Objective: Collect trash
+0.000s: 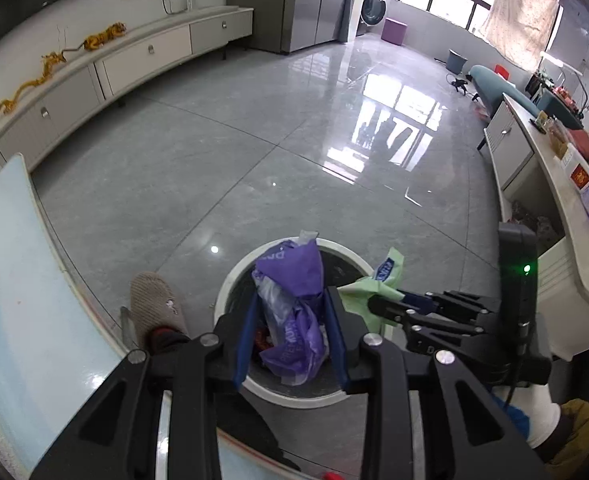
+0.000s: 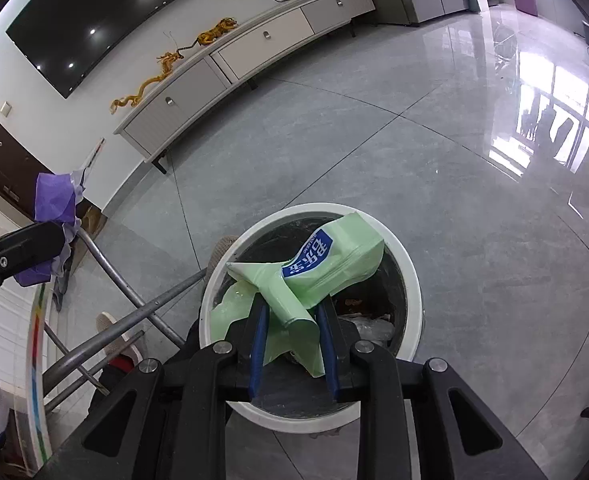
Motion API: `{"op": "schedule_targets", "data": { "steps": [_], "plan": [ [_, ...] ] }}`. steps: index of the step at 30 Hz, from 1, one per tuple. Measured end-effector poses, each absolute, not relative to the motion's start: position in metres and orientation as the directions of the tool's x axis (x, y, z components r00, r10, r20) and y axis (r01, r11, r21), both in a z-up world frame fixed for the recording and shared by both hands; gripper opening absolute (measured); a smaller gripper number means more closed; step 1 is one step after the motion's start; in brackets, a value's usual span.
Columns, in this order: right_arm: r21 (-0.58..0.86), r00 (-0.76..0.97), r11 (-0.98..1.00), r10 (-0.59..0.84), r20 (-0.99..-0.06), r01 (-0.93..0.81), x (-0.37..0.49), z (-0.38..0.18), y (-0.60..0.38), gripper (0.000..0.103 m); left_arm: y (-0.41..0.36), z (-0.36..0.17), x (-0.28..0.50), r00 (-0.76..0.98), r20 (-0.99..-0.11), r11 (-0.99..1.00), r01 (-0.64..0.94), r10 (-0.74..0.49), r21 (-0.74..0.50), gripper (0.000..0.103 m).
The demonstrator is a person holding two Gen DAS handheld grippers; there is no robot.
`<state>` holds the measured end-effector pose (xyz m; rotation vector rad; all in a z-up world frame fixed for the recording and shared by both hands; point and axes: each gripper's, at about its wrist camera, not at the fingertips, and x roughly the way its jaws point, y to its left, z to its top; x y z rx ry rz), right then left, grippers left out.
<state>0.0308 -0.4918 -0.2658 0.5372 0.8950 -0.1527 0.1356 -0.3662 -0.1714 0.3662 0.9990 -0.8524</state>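
A round white trash bin (image 1: 230,280) with a dark liner stands on the grey floor, and it shows in the right wrist view too (image 2: 410,280). My left gripper (image 1: 290,300) is shut on a crumpled purple plastic wrapper (image 1: 294,276) and holds it over the bin's mouth. My right gripper (image 2: 292,304) is shut on a light green pouch (image 2: 334,260) with a blue label, also over the bin. The right gripper also shows in the left wrist view (image 1: 378,304) with the green pouch (image 1: 374,288). The purple wrapper shows at the left of the right wrist view (image 2: 54,196).
A pale table edge (image 1: 22,280) curves at left, with metal legs (image 2: 134,304) under it. A slippered foot (image 1: 154,304) stands beside the bin. A low TV cabinet (image 1: 134,64) lines the far wall. A counter with clutter (image 1: 550,184) is at right.
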Motion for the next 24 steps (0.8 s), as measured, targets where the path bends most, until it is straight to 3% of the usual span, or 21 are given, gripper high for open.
{"op": "schedule_targets", "data": {
  "steps": [2,3,6,14,24],
  "plan": [
    [0.371,0.615,0.860,0.087,-0.784,0.351,0.036,-0.268,-0.491,0.025,-0.369,-0.175,0.141,0.233,-0.855,0.633,0.763,-0.463,-0.135,0.032],
    [0.367,0.608,0.860,0.086,-0.789,0.354,0.038,-0.270,-0.491,0.030,-0.370,-0.176,0.143,0.213,-0.857,0.633,0.758,-0.469,-0.158,0.033],
    [0.343,0.594,0.869,0.071,-0.801,0.357,0.042,-0.275,-0.491,0.056,-0.371,-0.177,0.146,0.194,-0.855,0.635,0.750,-0.480,-0.186,0.049],
    [0.325,0.583,0.872,0.058,-0.810,0.365,0.038,-0.273,-0.487,0.057,-0.357,-0.158,0.137,0.238,-0.838,0.652,0.738,-0.491,-0.172,0.051],
    [0.265,0.701,0.922,-0.009,-0.714,0.282,0.032,-0.191,-0.444,0.068,-0.264,-0.121,0.122,0.468,-0.783,0.768,0.640,-0.410,-0.019,0.054]
  ]
}}
